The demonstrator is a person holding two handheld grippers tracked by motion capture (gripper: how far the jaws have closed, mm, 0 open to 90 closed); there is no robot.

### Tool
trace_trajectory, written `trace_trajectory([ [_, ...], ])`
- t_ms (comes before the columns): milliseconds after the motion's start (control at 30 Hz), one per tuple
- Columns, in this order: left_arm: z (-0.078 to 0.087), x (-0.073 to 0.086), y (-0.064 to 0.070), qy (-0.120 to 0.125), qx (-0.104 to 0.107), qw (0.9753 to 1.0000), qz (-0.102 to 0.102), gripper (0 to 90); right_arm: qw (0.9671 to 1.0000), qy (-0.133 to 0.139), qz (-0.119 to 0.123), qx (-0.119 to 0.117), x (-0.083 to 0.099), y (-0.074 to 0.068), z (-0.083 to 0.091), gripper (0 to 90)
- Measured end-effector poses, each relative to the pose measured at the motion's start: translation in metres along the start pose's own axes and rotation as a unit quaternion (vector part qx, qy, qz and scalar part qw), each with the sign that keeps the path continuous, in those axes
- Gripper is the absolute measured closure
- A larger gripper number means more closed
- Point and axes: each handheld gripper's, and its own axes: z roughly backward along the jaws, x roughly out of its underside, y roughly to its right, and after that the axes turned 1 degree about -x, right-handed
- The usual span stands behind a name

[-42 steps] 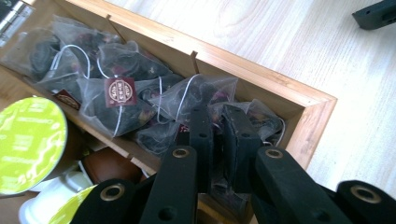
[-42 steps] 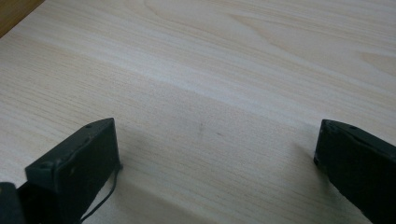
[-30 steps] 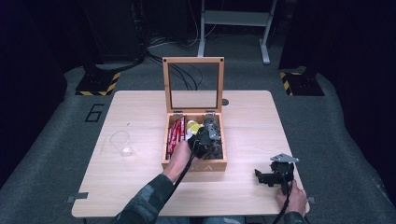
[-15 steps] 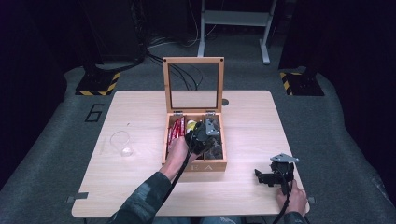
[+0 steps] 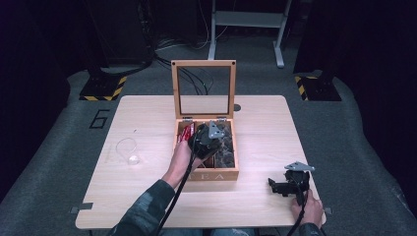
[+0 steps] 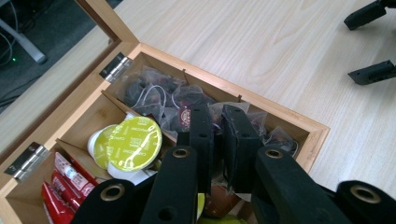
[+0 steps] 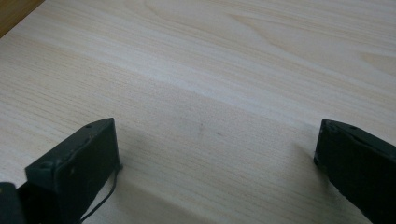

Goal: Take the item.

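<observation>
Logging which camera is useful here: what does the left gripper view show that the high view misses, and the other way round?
Left gripper view: a yellow-green capsule lid, clear tea sachets and the left gripper with its jaws nearly closed above them. High view: the upright glass lid and a clear plastic piece on the table. Both: the wooden box, red sticks, the open right gripper.

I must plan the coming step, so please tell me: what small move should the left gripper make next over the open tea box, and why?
Probably lift straight up. The left gripper has its jaws nearly closed over the tea bags in the wooden tea box, apparently pinching something, though what cannot be confirmed. The right gripper rests open on the table, clear of the path.
</observation>
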Motion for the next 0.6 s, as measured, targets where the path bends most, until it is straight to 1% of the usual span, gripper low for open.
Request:
trace_trajectory([
  [100, 0.003, 0.002, -0.001, 0.002, -0.003, 1.0000, -0.001, 82.5, 1.0000, 0.000, 0.000, 0.000, 0.000, 0.000, 0.000, 0.0],
  [200, 0.008, 0.009, -0.004, 0.005, -0.006, 1.0000, 0.004, 82.6, 1.0000, 0.000, 0.000, 0.000, 0.000, 0.000, 0.000, 0.0],
  [233, 0.010, 0.011, -0.005, 0.009, -0.010, 0.9999, 0.008, 82.5, 1.0000, 0.000, 0.000, 0.000, 0.000, 0.000, 0.000, 0.0],
  [300, 0.015, 0.017, -0.009, 0.009, -0.015, 0.9998, 0.011, 82.6, 1.0000, 0.000, 0.000, 0.000, 0.000, 0.000, 0.000, 0.0],
  [333, 0.015, 0.017, -0.009, 0.009, -0.015, 0.9998, 0.011, 82.5, 1.0000, 0.000, 0.000, 0.000, 0.000, 0.000, 0.000, 0.0],
  [367, 0.017, 0.018, -0.011, 0.010, -0.014, 0.9997, 0.016, 82.5, 1.0000, 0.000, 0.000, 0.000, 0.000, 0.000, 0.000, 0.0],
  [467, 0.024, 0.024, -0.017, 0.014, -0.025, 0.9994, 0.019, 82.6, 1.0000, 0.000, 0.000, 0.000, 0.000, 0.000, 0.000, 0.0],
  [533, 0.027, 0.027, -0.020, 0.011, -0.028, 0.9994, 0.017, 82.6, 1.0000, 0.000, 0.000, 0.000, 0.000, 0.000, 0.000, 0.0],
  [600, 0.031, 0.031, -0.023, 0.013, -0.033, 0.9991, 0.022, 82.5, 1.0000, 0.000, 0.000, 0.000, 0.000, 0.000, 0.000, 0.0],
])
